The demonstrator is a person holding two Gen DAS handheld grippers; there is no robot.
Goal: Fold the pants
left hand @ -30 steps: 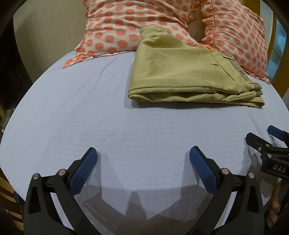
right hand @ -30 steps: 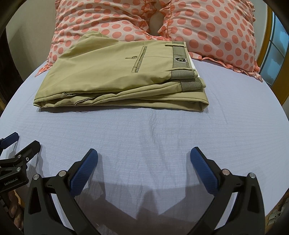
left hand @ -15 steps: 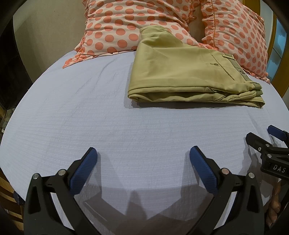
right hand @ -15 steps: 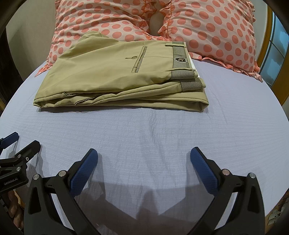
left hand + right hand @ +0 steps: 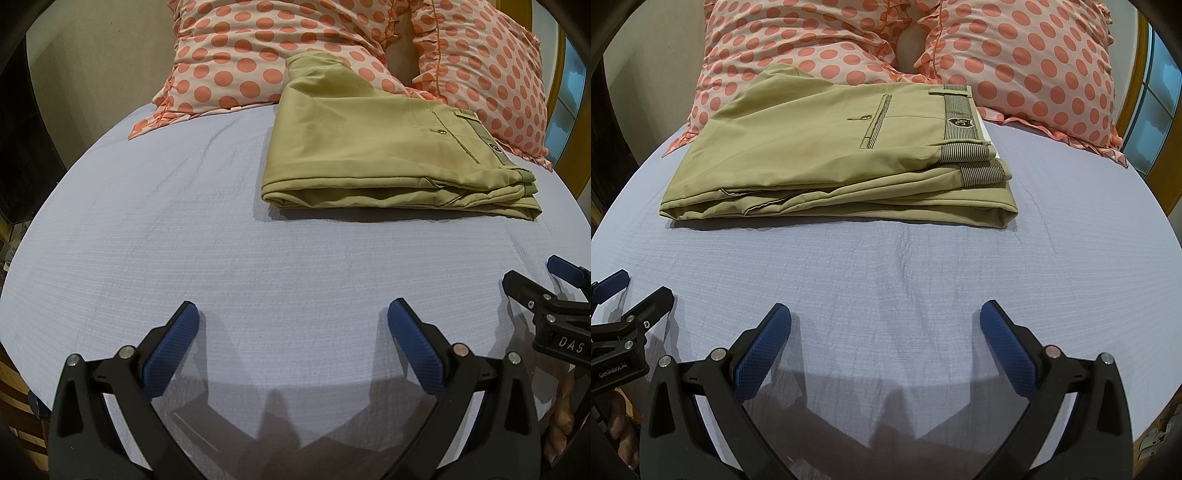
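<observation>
- Both tongs, your left gripper (image 5: 291, 328) and right gripper (image 5: 884, 328), sit low in frame with jaws spread wide, holding nothing, over the bare sheet (image 5: 184, 229).
- Pants (image 5: 834, 155) lie folded into a stacked bundle in the upper middle of the right view, upper right of the left view, their far edge against the pillows (image 5: 1015, 62).
- Long axis runs left to right across both frames; striped waistband at the right end.
- Bundle lies ahead of both tongs, well apart from them. Your right one faces it squarely; your left one is offset to its left.
- Judgement: folding looks complete; any last tidy favours your right gripper.
</observation>
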